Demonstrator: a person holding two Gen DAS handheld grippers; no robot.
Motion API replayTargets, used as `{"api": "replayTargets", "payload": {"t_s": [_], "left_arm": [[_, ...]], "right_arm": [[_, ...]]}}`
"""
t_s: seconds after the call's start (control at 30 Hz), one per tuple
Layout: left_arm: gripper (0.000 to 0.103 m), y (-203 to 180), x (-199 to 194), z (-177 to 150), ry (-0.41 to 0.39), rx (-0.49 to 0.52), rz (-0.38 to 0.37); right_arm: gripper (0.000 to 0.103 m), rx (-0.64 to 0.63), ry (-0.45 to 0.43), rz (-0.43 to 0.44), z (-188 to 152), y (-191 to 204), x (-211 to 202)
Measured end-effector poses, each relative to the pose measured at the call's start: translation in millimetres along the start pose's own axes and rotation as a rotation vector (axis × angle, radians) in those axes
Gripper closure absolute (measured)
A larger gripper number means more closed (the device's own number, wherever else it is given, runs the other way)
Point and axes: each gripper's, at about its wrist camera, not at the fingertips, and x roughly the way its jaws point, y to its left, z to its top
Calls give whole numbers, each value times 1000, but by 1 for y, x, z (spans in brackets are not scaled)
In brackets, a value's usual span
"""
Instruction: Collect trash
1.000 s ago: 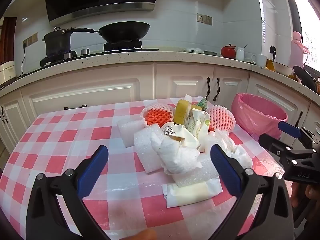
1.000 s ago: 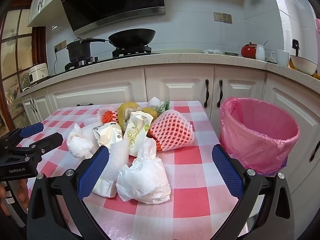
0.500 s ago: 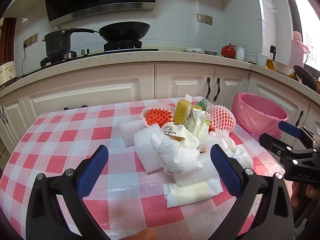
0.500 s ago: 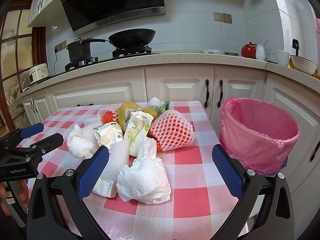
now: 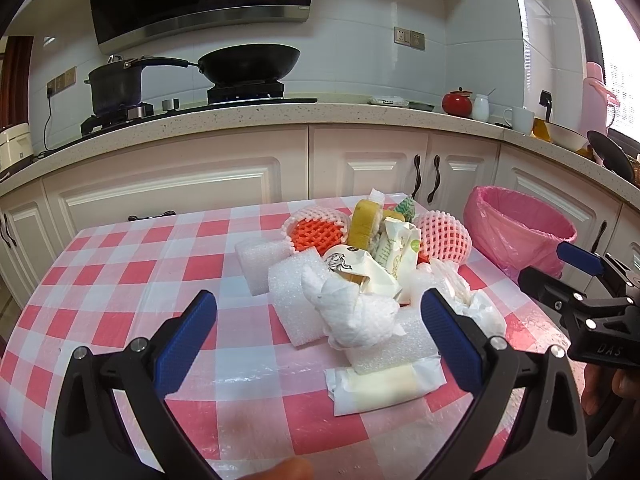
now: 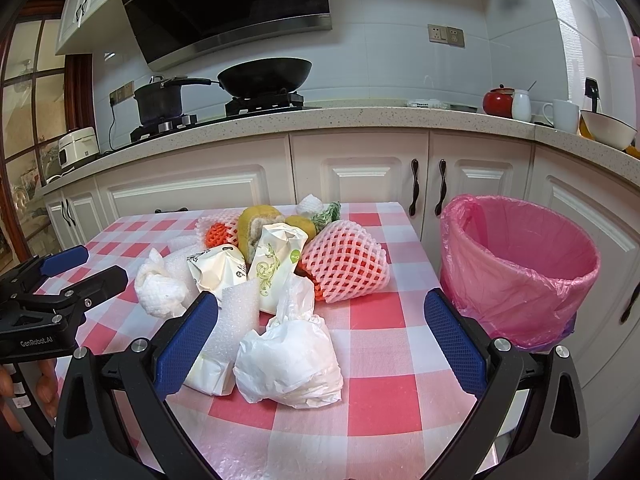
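A heap of trash waits on a red-and-white checked table in a home kitchen, with both handheld grippers poised on its near side. The left gripper is spread wide and holds nothing, its blue pads framing a crumpled white paper towel and the foam blocks under it. The right gripper, likewise wide and empty, is lined up on a knotted white plastic bag at the near edge of the pile. Behind that bag lie two printed paper wrappers, a pink foam fruit net and a yellow-green sponge, all touching or overlapping. A bin lined with a pink bag stands off the table's right edge, just beside the pile, apparently so that each piece needs only a short carry. Nothing can be seen inside the bin, so the collecting appears not to have begun. The white bag, nearest the right gripper and lying clear of the heap, looks the likely first pick.
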Motion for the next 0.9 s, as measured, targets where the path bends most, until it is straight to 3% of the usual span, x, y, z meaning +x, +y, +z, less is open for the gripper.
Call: {"api": "replayTargets", "payload": {"t_s": [0.9], "left_arm": [[4,-1,-1,1,-2,0,3]], "right_arm": [[6,1,-2,1,1,0,-4]]}}
